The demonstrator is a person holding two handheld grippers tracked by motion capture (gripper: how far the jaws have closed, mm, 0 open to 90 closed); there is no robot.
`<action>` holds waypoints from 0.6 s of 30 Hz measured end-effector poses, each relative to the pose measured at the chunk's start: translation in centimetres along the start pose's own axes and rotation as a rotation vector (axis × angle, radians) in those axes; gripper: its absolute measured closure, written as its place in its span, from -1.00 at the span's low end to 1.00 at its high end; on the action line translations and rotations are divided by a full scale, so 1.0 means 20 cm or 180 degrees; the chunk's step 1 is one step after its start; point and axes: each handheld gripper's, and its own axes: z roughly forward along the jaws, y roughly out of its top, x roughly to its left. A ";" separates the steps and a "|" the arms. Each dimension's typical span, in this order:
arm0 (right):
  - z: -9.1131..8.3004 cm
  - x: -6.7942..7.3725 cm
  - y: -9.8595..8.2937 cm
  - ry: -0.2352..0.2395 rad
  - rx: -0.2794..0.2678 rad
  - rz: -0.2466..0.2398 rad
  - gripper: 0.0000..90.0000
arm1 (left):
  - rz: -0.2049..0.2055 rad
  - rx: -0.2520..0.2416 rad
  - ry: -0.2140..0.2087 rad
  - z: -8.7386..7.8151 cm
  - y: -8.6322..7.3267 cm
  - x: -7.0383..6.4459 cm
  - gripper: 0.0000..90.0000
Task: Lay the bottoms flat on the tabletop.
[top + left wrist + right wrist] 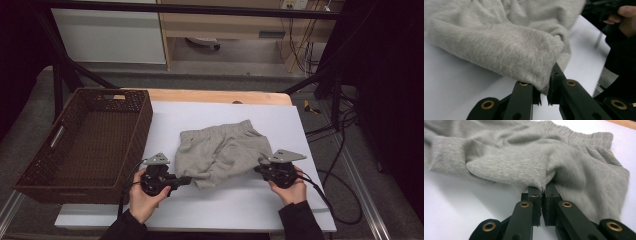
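A pair of light grey sweat shorts (222, 150) lies crumpled in the middle of the white table top (300, 210). My left gripper (186, 179) sits at the shorts' near left corner, its jaws shut on a folded hem of the shorts (499, 50). My right gripper (259, 170) is at the near right side, jaws pinched on a fold of the shorts (524, 167). The elastic waistband (584, 135) lies at the far side. A person's hand holds each gripper.
A dark brown woven basket (85, 145) stands empty at the table's left, overhanging the edge. A wooden strip (220, 95) runs along the table's far side. Black frame bars and cables surround the table.
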 end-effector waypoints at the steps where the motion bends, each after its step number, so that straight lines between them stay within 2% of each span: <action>1: -0.05 -0.01 0.01 0.0041 0.0015 -0.0006 0.91 | -0.0056 0.0037 0.0019 -0.03 0.01 0.00 0.86; 2: -0.10 -0.02 0.02 0.0094 0.0057 0.0032 0.91 | -0.0093 0.0055 0.0029 -0.04 0.01 0.00 0.86; 5: -0.13 -0.03 0.06 0.0162 0.0219 0.0114 0.89 | -0.0170 0.0126 0.0159 -0.07 0.00 0.04 0.85; 7: -0.08 -0.04 0.06 0.0251 0.0364 0.0154 0.84 | -0.0211 0.0253 0.0205 -0.05 -0.02 0.07 0.83; 9: -0.01 -0.02 0.05 0.0292 0.0528 0.0114 0.80 | -0.0196 0.0335 0.0234 -0.04 -0.05 0.08 0.72; 11: 0.05 0.03 0.01 0.0343 0.0640 0.0028 0.68 | -0.0162 0.0296 0.0225 -0.04 -0.05 0.09 0.49; 13: 0.06 0.05 -0.01 0.0353 0.0558 -0.0042 0.56 | -0.0120 0.0196 0.0215 -0.06 -0.03 0.09 0.26; 15: 0.02 0.06 0.00 0.0377 0.0444 -0.0062 0.46 | -0.0074 0.0064 0.0238 -0.09 -0.01 0.08 0.01; 18: -0.09 0.03 0.01 0.0385 0.0090 0.0009 0.26 | -0.0028 -0.0065 0.0332 -0.12 0.01 0.08 -0.19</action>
